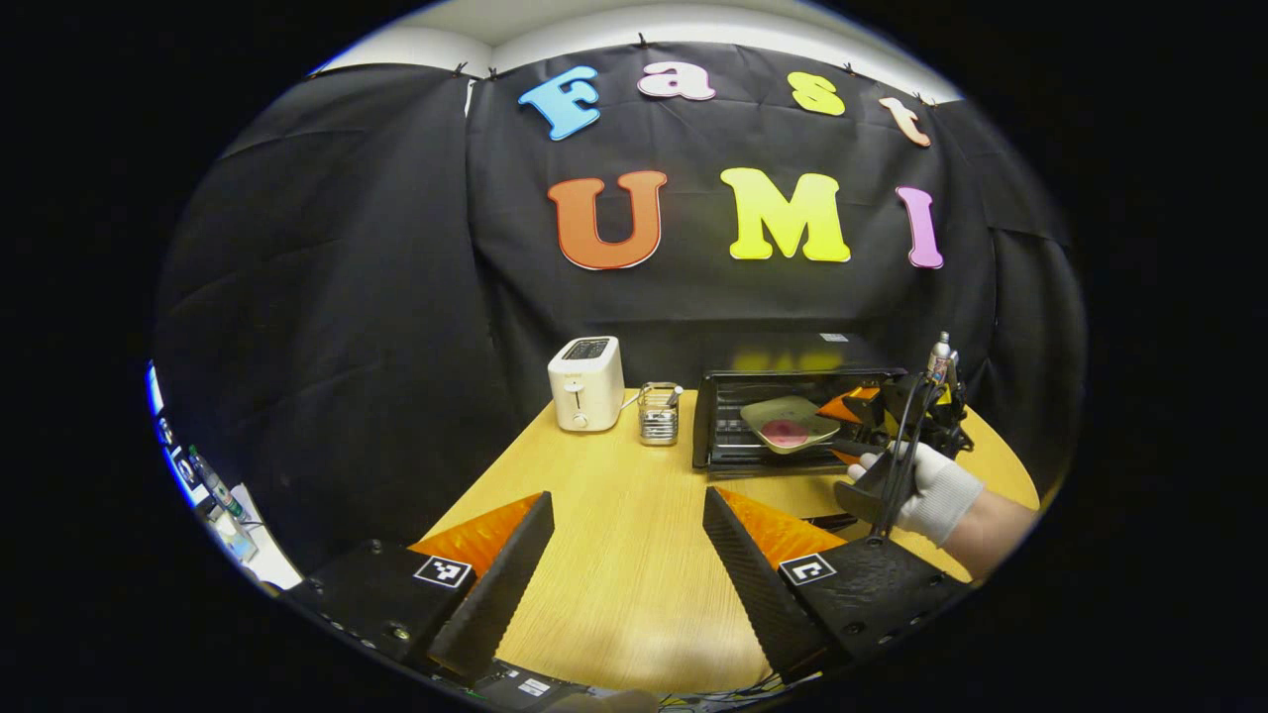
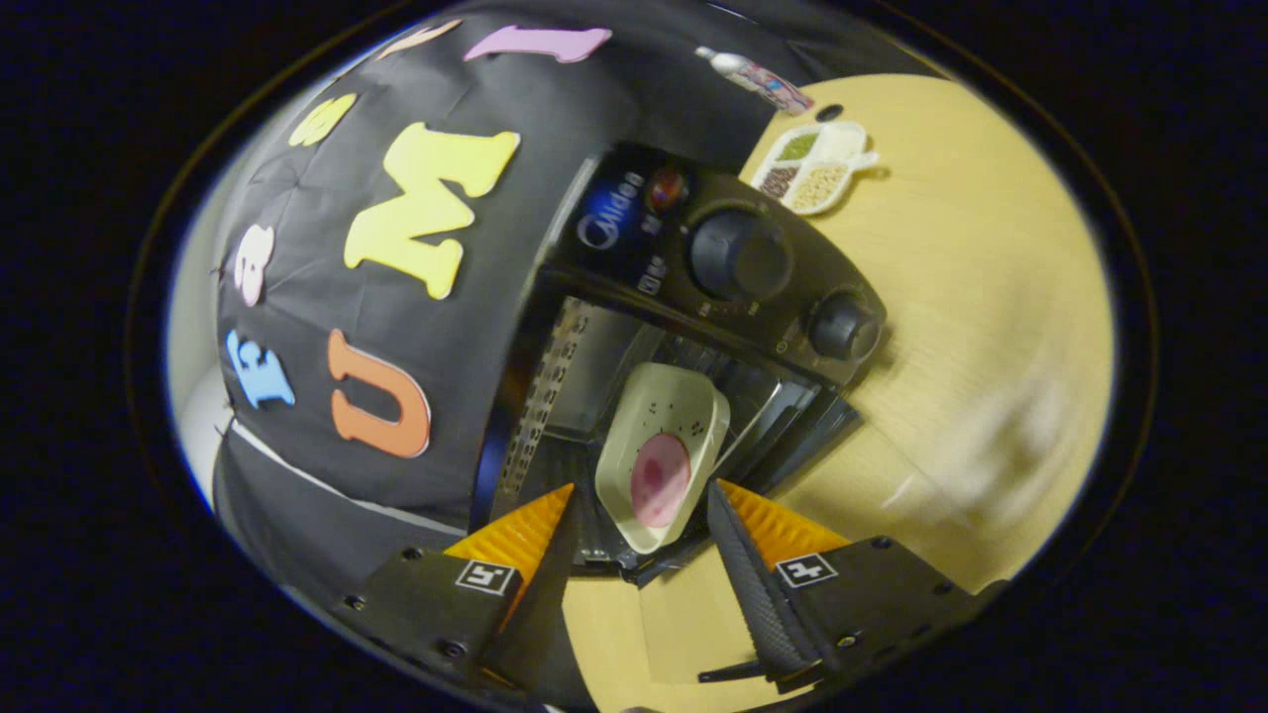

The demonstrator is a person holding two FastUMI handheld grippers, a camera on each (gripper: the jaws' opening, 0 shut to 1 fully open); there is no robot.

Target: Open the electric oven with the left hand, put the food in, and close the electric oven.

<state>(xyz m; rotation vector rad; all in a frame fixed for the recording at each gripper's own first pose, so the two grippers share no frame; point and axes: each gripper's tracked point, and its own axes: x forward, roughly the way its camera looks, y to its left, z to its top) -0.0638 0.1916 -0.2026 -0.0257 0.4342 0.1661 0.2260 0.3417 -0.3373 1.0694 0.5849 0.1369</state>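
Food (image 2: 659, 480), a flat pink slice, lies on a small pale plate (image 2: 662, 436) with rounded corners. The plate hangs at the mouth of the open oven (image 2: 733, 257), above the lowered door (image 1: 753, 458). The right gripper (image 2: 639, 525) seems to hold the plate by its near edge, though from the right gripper view I cannot tell whether both fingers actually press on it. By the look of it the plate is stiff, light and smooth, so it may slip or tip; the slice sits loose and could slide off if the plate leans. A firm pinch on the rim at 6 o'clock, well clear of the slice, looks like the safe hold.

A brand name stands on the oven's front panel above two knobs (image 2: 741, 255), but it is not for reading off here.

In the left gripper view a gloved hand (image 1: 931, 490) at 3 o'clock carries the right gripper. At 11 o'clock from the oven stand a wire holder (image 1: 659, 414) and a white toaster (image 1: 586, 383). The left gripper (image 1: 629, 555) hangs spread wide over the bare desk (image 1: 614, 515), holding nothing. Beyond the oven, at 1 o'clock in the right gripper view, lie a divided dish (image 2: 814, 166) of grains and a tube (image 2: 758, 81).
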